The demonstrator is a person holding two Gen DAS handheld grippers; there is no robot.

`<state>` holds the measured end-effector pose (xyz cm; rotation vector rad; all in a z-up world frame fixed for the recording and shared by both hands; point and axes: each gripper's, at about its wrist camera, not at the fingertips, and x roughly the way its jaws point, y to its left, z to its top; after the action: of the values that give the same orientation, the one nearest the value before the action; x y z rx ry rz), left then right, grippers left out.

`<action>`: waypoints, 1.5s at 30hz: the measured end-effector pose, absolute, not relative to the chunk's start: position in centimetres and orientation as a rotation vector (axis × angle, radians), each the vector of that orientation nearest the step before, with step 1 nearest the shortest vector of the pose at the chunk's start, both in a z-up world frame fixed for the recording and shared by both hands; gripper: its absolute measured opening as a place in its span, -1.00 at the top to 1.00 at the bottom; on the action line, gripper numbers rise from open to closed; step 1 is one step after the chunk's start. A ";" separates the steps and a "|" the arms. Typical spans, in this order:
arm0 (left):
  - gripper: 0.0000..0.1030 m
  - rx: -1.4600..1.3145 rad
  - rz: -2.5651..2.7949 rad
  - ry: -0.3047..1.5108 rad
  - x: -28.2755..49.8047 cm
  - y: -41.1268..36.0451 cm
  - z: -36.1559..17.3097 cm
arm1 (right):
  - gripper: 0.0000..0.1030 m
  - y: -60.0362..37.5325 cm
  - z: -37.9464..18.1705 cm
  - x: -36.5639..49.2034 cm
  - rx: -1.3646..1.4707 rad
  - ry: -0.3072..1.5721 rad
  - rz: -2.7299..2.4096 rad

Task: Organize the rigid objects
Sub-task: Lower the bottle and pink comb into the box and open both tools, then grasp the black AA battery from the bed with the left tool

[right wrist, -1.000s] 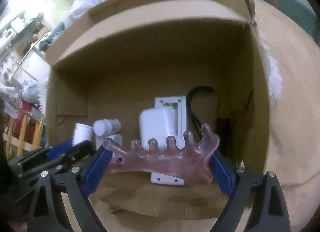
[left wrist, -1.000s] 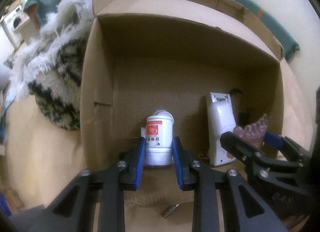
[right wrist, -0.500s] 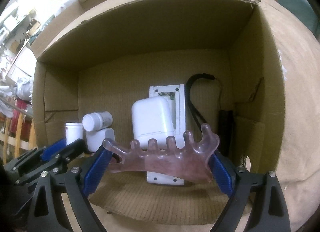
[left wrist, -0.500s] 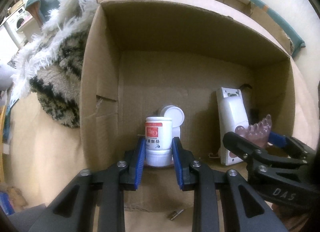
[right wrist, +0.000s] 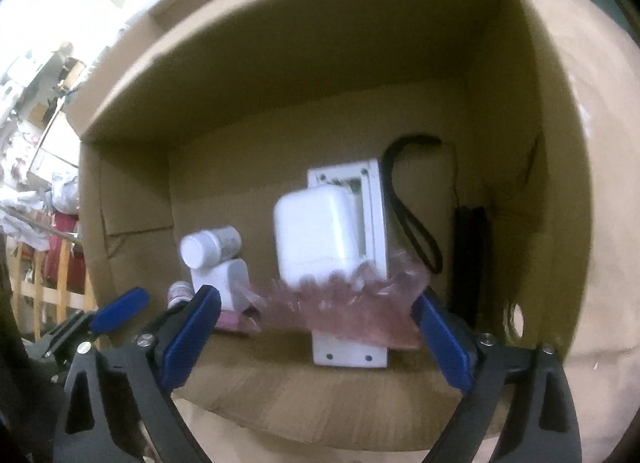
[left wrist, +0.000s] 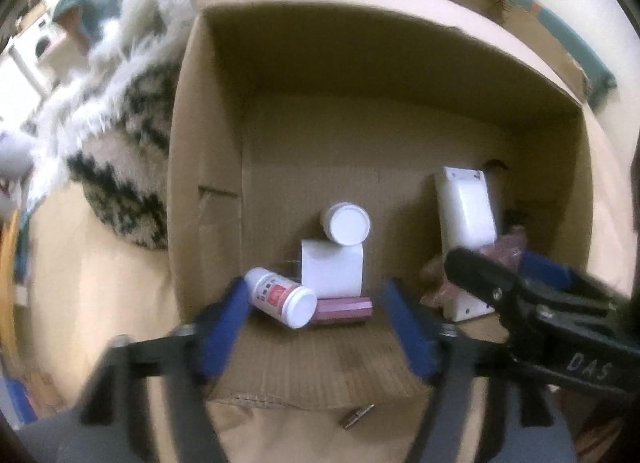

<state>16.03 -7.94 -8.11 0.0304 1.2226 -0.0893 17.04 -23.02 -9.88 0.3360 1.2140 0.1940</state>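
Nearest the left wrist camera, the left tongs (left wrist: pixel 316 317) stand open, their jaws having just been spreading, and nothing is pressed between the blue pads. The small white bottle with the red label (left wrist: pixel 280 297) lies on its side between them, close to the left pad and leaning on a pink block (left wrist: pixel 342 309); it looks freshly let go and tipped over, so judging by that the drop-off is done but untidy. Just beyond it, straight ahead of the left tongs, a white box (left wrist: pixel 332 269) sits on the pink block with a second white bottle (left wrist: pixel 346 223) lying on top, cap toward the camera.

The right tongs (right wrist: pixel 316 327) reach into the same cardboard box (left wrist: pixel 208 167) to the right of the left pair. The pink pronged massager (right wrist: pixel 352 303) spans the gap between their blue pads, blurred, and whether the pads press on it I cannot tell; it seems either carried or just being released. Directly behind it stand a white rounded case (right wrist: pixel 316 239) against a white plate (right wrist: pixel 376 215), placed upright along the back, probably to save floor space. Farther right, a black strap (right wrist: pixel 412 215) and a dark stick-like item (right wrist: pixel 470 259) lean at the box's right wall.
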 end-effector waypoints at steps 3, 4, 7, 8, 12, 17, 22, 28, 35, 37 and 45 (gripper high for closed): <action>-0.38 0.075 -0.097 1.196 15.5 -8.8 -7.5 | -1.00 -22.8 -8.8 16.9 0.312 1.155 0.198; -0.38 0.081 -0.100 1.194 15.4 -9.0 -7.4 | -1.00 -22.7 -8.6 16.9 0.302 1.141 0.195; -0.38 0.089 -0.100 1.193 15.1 -9.5 -7.3 | -1.00 -23.0 -8.6 16.9 0.323 1.139 0.193; -0.38 0.086 -0.097 1.194 15.2 -9.5 -7.4 | -1.00 -23.1 -8.8 17.0 0.334 1.143 0.190; -0.38 0.064 -0.090 1.191 15.1 -8.8 -7.2 | -1.00 -24.3 -8.9 17.0 0.401 1.138 0.166; -0.38 0.042 -0.089 1.193 15.4 -7.9 -7.0 | -1.00 -25.1 -9.4 17.2 0.383 1.178 0.111; -0.38 0.046 -0.091 1.187 15.2 -7.4 -6.9 | -1.00 -25.1 -8.8 16.6 0.380 1.146 0.128; -0.38 0.048 -0.084 1.168 14.3 -7.0 -5.9 | -0.61 -24.9 -8.6 16.2 0.362 1.154 0.163; -0.38 -0.029 -0.084 1.175 12.8 -5.5 -5.3 | -0.69 -25.4 -8.5 15.7 0.447 1.171 0.199; -0.38 -0.050 -0.085 1.170 12.2 -5.2 -5.1 | -0.81 -25.7 -8.2 15.1 0.456 1.158 0.196; -0.39 -0.128 -0.074 1.170 8.3 -2.9 -4.9 | -0.92 -26.6 -8.2 11.8 0.509 1.177 0.191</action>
<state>8.32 -2.86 -4.94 -0.1281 1.1698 -0.0745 11.76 -26.55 -8.21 0.5090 1.1773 0.1908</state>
